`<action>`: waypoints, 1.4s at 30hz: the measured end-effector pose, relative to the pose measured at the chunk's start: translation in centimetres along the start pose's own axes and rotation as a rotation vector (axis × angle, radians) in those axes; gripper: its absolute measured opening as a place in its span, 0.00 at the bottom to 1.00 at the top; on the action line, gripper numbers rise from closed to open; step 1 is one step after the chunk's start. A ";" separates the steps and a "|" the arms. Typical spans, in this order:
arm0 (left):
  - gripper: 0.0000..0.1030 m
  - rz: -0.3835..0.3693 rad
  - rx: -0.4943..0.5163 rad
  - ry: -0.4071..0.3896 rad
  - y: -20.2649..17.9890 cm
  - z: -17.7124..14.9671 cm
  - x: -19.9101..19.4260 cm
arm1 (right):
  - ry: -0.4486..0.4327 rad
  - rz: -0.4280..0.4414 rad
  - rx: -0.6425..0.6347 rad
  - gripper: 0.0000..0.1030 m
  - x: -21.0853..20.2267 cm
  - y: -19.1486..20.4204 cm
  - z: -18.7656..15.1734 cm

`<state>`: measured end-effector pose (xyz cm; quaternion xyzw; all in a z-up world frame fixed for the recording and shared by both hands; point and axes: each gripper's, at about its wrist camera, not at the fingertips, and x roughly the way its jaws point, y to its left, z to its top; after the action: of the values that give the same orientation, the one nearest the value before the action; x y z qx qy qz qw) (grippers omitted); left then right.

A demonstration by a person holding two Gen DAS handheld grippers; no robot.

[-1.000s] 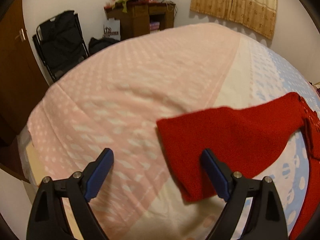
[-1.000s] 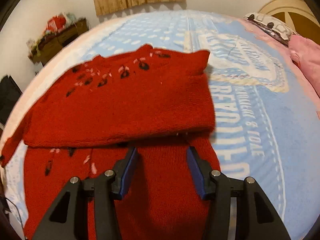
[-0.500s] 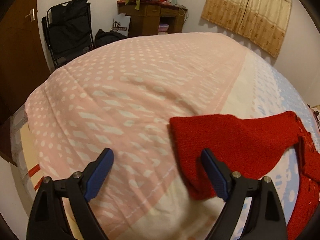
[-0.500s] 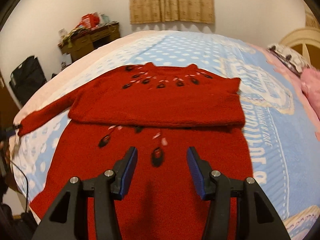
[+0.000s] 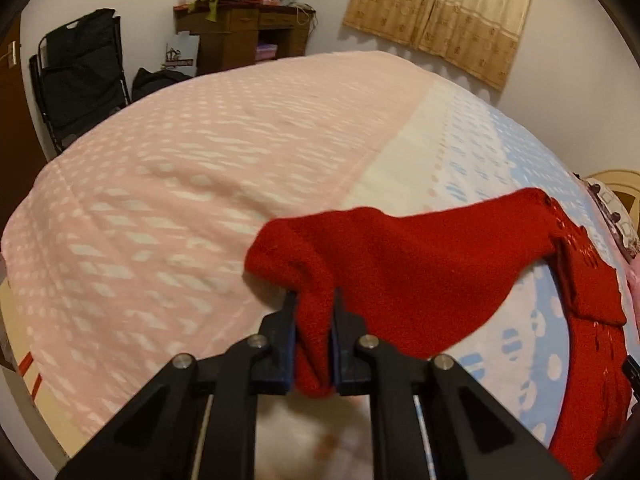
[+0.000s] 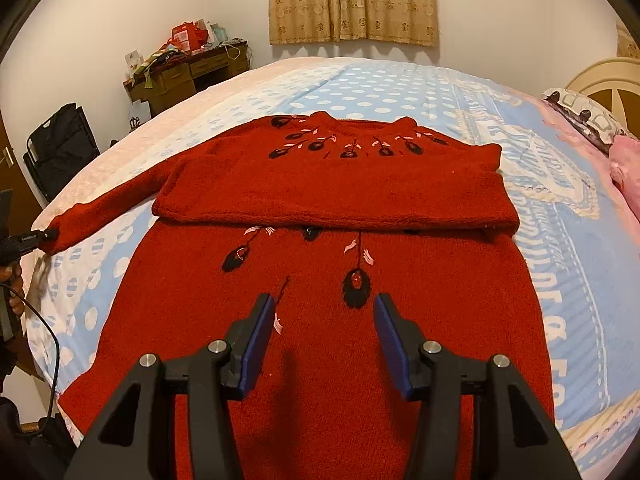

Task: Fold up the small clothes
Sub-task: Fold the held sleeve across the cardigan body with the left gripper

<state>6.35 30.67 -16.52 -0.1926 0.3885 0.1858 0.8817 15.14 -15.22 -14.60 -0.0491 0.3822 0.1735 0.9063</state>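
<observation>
A red knit sweater [image 6: 328, 304] with black and pink flower embroidery lies flat on the bed. Its right sleeve is folded across the chest [image 6: 336, 196]. Its left sleeve [image 6: 116, 200] stretches out to the left. My left gripper [image 5: 314, 320] is shut on the cuff end of that sleeve [image 5: 400, 272] and holds it slightly off the bedspread; it also shows at the left edge of the right wrist view [image 6: 34, 238]. My right gripper [image 6: 324, 320] is open and empty, above the sweater's lower body.
The bed has a pink dotted spread [image 5: 180, 184] and a blue dotted one [image 6: 560, 216]. Pillows [image 6: 592, 120] lie at the right. A wooden desk [image 5: 244, 36], a black folding chair [image 5: 80, 80] and curtains [image 6: 352, 0] stand along the walls.
My left gripper has closed on the sleeve's cuff end and raised it a little. My right gripper has drawn back from the folded sleeve toward the sweater's hem, still open.
</observation>
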 end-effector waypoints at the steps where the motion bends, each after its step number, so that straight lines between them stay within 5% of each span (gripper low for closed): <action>1: 0.12 -0.016 -0.010 -0.004 0.0 0.2 -0.1 | -0.004 0.000 0.001 0.51 -0.1 0.0 0.0; 7: 0.12 -0.080 -0.043 -0.037 -0.5 1.3 -2.0 | -0.022 -0.001 0.022 0.52 -0.8 -0.2 -0.4; 17: 0.12 -0.315 -0.086 -0.130 -4.5 5.1 -6.6 | -0.047 0.011 0.040 0.52 -1.8 -0.4 -0.7; 29: 0.12 -0.500 0.085 -0.232 -16.4 10.1 -11.4 | -0.068 0.023 0.090 0.52 -2.7 -1.9 -1.5; 42: 0.12 -0.623 0.267 -0.265 -28.1 10.9 -14.0 | -0.082 0.026 0.136 0.53 -3.3 -3.3 -2.1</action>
<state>17.63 9.43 6.39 -0.1590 0.2142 -0.1206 0.9562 12.79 -19.71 -13.85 0.0248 0.3562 0.1606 0.9202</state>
